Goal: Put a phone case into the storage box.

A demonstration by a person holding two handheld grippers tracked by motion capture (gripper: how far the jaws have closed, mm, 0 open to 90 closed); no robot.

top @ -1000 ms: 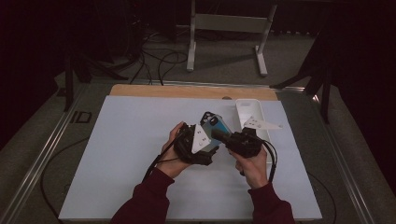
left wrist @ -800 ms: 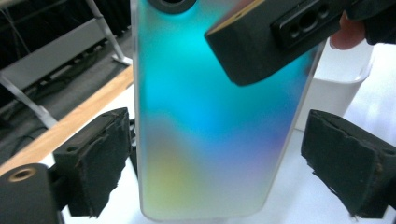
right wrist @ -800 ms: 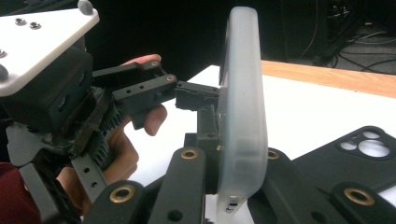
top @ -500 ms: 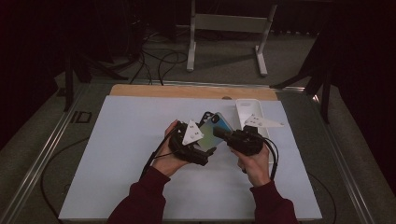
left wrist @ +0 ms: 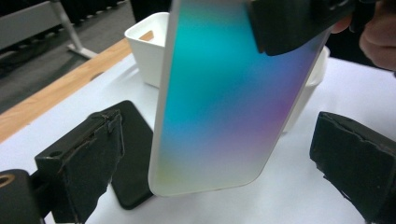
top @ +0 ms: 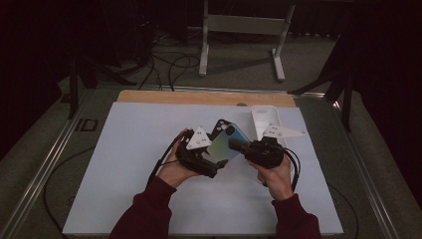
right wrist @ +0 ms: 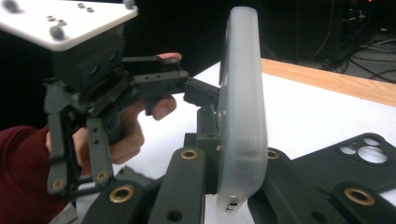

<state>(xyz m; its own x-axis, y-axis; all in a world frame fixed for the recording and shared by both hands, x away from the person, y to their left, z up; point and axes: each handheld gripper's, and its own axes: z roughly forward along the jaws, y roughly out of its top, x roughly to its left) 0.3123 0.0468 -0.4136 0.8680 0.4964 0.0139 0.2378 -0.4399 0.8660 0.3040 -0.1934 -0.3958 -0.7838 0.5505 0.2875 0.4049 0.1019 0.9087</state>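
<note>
An iridescent teal-to-purple phone case (top: 225, 143) hangs above the white mat (top: 124, 164) at mid table. My right gripper (top: 235, 146) is shut on its upper end; the frosted edge (right wrist: 240, 107) stands upright between the jaws of my right gripper (right wrist: 236, 163). My left gripper (top: 215, 162) is open and its jaws have just been opening. The case's lower end (left wrist: 219, 93) sits between my left gripper's pads (left wrist: 88, 163), touching neither. A black phone case (left wrist: 133, 154) lies flat on the mat behind, camera cut-outs (right wrist: 369, 151) up.
A white tray (top: 263, 119) stands at the back right of the mat, just beyond the black case (top: 218, 127). A wooden strip (top: 199, 97) borders the mat's far edge. Cables trail from both grippers toward the person's sleeves.
My left gripper has drawn a little to the left, away from the iridescent case, and its jaws stand wider. The right gripper keeps the case in place.
</note>
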